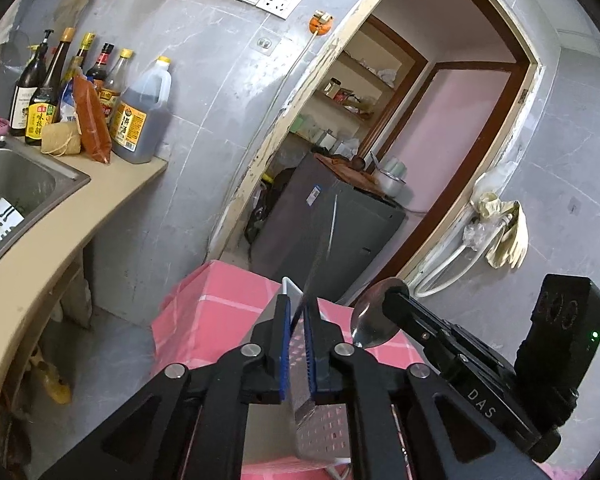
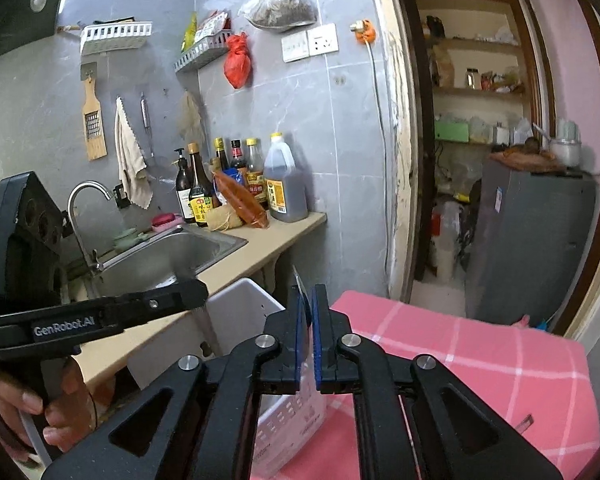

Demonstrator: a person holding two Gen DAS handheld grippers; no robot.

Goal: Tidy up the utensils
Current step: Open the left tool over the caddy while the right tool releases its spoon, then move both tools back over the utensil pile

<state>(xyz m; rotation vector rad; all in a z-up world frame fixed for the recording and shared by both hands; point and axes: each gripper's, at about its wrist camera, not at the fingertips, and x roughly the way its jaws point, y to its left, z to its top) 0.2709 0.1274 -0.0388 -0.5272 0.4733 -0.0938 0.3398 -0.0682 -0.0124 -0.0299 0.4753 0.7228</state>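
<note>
Your left gripper (image 1: 296, 332) clamps a dark, thin-handled utensil (image 1: 320, 240), long axis pointing ahead. Your right gripper (image 1: 396, 300) pinches a shiny steel spoon (image 1: 374, 316). The white perforated plastic basket (image 2: 288, 420) sits directly below both.

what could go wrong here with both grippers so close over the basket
1. The right gripper pinches the spoon only at its bowl, so it may slip or swing.
2. The thin dark utensil in the left gripper sticks far out and could tip past the white basket.
3. The grippers may bump.
</note>
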